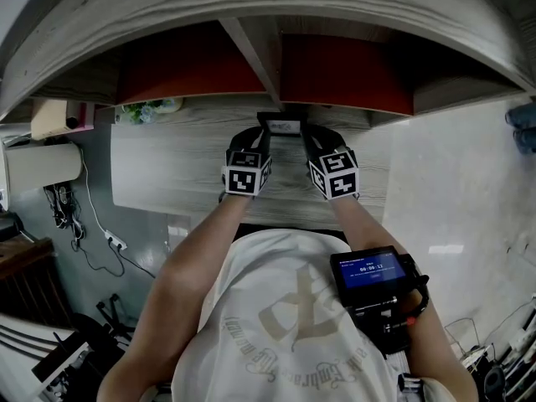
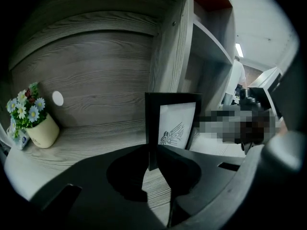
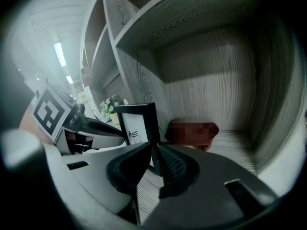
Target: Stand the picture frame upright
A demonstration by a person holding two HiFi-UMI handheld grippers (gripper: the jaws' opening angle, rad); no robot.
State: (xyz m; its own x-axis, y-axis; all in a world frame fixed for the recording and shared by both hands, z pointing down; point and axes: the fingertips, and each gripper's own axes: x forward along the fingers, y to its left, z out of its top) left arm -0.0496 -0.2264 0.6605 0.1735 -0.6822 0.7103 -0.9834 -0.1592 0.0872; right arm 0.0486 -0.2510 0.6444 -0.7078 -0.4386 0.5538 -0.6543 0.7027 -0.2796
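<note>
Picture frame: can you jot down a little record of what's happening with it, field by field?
Picture frame: black, upright on the grey wooden shelf, print showing
Left gripper: jaws closed on the frame's left edge
Right gripper: jaws closed on its right edge
Nearby: small pot of flowers off to the left, apart from the frame

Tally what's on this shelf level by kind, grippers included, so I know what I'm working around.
picture frame: 1, standing upright
potted flowers: 1, off to the left of the frame
grippers: 2, the left gripper and the right gripper, each clamped on a side edge of the frame
Total: 4
</note>
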